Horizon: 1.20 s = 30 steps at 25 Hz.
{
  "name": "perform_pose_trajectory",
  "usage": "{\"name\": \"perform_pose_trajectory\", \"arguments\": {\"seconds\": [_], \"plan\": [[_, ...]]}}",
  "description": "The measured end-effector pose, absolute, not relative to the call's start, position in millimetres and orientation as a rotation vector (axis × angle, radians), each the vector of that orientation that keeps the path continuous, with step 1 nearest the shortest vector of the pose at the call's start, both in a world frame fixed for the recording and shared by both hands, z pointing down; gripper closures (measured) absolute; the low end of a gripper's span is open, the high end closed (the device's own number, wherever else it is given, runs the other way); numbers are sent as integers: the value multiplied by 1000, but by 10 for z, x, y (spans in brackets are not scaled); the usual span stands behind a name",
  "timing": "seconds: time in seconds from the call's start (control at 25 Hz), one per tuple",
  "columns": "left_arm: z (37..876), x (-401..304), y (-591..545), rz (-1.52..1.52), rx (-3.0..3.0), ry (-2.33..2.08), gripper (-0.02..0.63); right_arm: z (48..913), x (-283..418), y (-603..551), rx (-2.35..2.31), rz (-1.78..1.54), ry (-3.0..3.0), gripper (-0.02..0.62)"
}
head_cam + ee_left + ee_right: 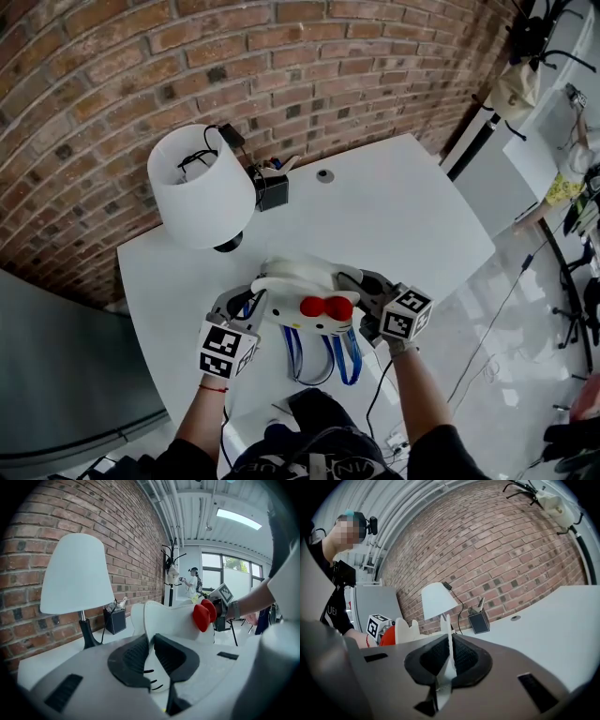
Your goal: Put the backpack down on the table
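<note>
Backpack (pixel 305 281) and both tools sit low in the middle of the head view, right at the near edge of the white desk (pixel 394 216). It is a white bag with a red bow (pixel 326 307) on its front, and it hangs between the two tools, its blue straps (pixel 347 361) dangling below it toward the bottom of the frame.

At lower left, the left tool (pixel 249 300) is clamped on the bag's side; in the left gripper view a white ear-shaped edge of the bag is pinched between the dark pads, with no gap on either side of it. At lower right, the right tool (pixel 362 287) is closed to a narrow slit on the opposite side, and the right gripper view shows a thin white flap squeezed between its pads.

As for progress, I'd judge the carrying part nearly finished: the bag is at the desk and low over it. From where I stand I cannot tell whether its underside touches the top or hangs just above it. Both grips are on, so the setting-down is not complete.

What is left, as I read it, is to bring the bag fully over the desk, lower it until the top takes its weight, then open both tools.

Bare desk stretches behind the bag toward the upper right. The white-shaded lamp (pixel 202 187) and a small black box (pixel 270 190) stand at upper left against the brick wall (pixel 141 66), near the bag but apart from it.
</note>
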<state>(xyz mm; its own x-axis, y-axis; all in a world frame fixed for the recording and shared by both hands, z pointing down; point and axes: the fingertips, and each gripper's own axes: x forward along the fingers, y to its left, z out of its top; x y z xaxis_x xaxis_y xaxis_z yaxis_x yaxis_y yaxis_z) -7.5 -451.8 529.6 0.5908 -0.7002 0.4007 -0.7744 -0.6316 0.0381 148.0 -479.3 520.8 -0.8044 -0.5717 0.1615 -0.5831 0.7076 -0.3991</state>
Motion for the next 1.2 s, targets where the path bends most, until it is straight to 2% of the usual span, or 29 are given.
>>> {"name": "perform_pose_trajectory", "arguments": {"seconds": [0.64,1.2], "plan": [[5284,-58,-4809,555,2606,-1300,566,5209,1478,-5159,968,545,-2913,584],[5409,-68,-4493,563,2590,-1287,566,5228,1468,-4882,968,478,-2946,578]]}}
